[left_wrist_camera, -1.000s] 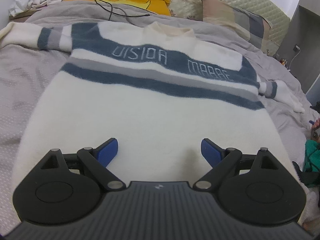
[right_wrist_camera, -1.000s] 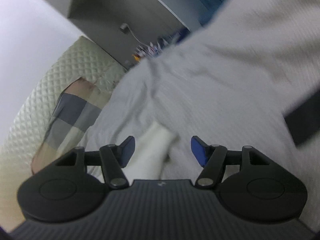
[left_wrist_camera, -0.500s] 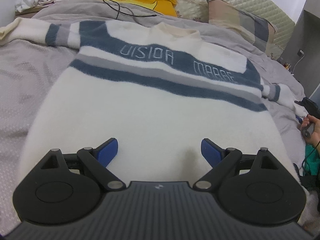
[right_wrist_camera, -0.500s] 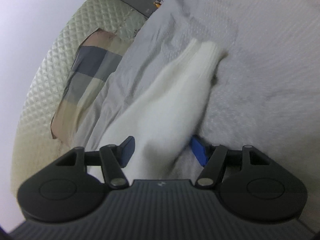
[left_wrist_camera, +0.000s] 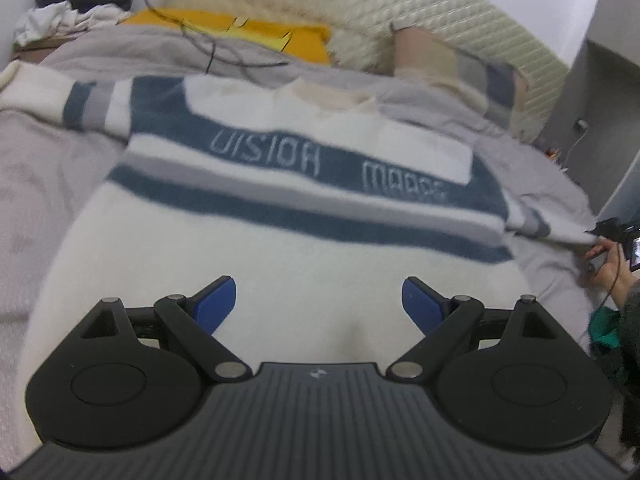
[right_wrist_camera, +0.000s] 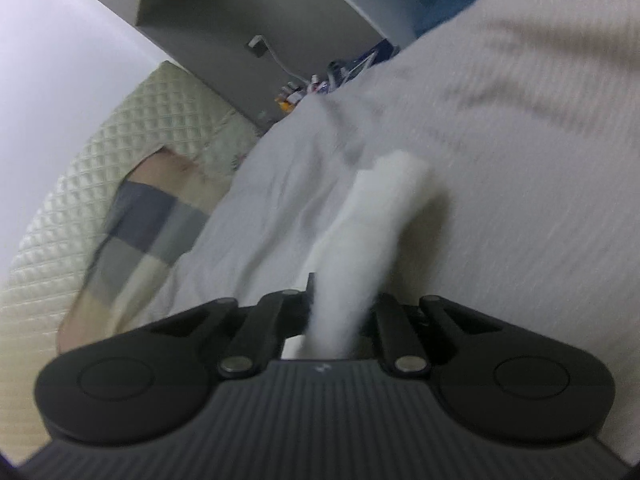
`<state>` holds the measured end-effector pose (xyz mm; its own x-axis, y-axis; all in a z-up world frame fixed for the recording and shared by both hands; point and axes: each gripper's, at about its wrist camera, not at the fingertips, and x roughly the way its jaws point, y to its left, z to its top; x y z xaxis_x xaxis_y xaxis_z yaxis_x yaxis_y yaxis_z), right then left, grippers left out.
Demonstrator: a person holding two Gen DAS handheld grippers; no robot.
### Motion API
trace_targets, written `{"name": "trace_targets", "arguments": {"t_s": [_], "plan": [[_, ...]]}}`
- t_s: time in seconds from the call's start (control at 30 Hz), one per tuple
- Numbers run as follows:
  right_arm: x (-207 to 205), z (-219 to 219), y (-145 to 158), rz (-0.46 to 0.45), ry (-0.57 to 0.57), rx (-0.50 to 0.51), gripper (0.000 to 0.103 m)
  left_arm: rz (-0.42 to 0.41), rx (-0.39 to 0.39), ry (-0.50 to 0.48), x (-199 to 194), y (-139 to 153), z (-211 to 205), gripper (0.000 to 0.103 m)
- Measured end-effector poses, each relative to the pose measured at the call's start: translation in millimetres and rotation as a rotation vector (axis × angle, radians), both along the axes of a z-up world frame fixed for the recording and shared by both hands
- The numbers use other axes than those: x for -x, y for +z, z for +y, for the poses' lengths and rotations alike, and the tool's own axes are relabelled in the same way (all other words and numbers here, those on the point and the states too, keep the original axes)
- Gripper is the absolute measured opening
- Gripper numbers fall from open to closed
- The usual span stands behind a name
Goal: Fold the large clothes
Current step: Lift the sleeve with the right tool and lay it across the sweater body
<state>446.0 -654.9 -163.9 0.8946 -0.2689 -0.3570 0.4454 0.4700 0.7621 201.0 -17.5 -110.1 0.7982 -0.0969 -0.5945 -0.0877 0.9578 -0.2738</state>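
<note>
- The big sweater (left_wrist_camera: 280, 248) lies flat and spread out on the bed (left_wrist_camera: 36, 184), right in front of the left tool (left_wrist_camera: 318, 304). Its front with the letters faces up.
- No part of it looks folded yet, so almost all of the folding is left to do.
- The left tool is wide open and holds nothing. It hangs over the bottom part of the sweater.
- The right tool (right_wrist_camera: 340, 308) is squeezed tight on the white sleeve (right_wrist_camera: 376, 216). The sleeve end sticks out past the tool, above the grey bed cover (right_wrist_camera: 520, 160).
- My guess: the first fold is only starting. The sleeve must go across the sweater's body.
- After that come the other sleeve (left_wrist_camera: 52, 100), far off to the left tool's left, and then the body.
</note>
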Motion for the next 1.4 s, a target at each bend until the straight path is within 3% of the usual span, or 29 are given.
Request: {"name": "trace_targets", "arguments": {"t_s": [0.17,0.33,0.43,0.53,0.67,0.83,0.97,1.17,1.4], "plan": [[5.7,14.9,39.9,0.013,0.031,0.128,0.009,0.03,0.006,0.011,-0.3,3.8,12.7,0.093],[11.5,62.2,116.9,-0.027,0.107,0.304,0.009,0.029,0.015,0.08,6.3,2.9,42.8,0.093],[22.5,115.1,169.7,-0.055,0.184,0.493,0.009,0.019,-0.042,0.118,11.8,5.9,54.6,0.093],[32.1,179.1,214.9,-0.092,0.263,0.651,0.009,-0.007,-0.001,0.125,18.9,9.2,68.7,0.093],[51.4,269.4,268.4,-0.184,0.364,0.781,0.009,-0.045,-0.015,0.153,31.3,18.9,83.9,0.093],[79.8,384.1,306.2,-0.306,0.519,0.904,0.009,-0.094,0.013,0.206,51.0,34.0,108.3,0.093],[102.3,475.7,292.0,-0.354,0.662,0.948,0.01,-0.125,0.053,0.259,59.2,41.7,131.2,0.093],[122.2,589.2,210.2,-0.295,0.872,1.022,0.01,-0.139,0.121,0.324,64.7,41.0,166.1,0.093],[135.0,646.1,122.7,-0.135,1.065,0.898,0.013,-0.16,0.18,0.357,68.6,39.2,190.4,0.093]]}}
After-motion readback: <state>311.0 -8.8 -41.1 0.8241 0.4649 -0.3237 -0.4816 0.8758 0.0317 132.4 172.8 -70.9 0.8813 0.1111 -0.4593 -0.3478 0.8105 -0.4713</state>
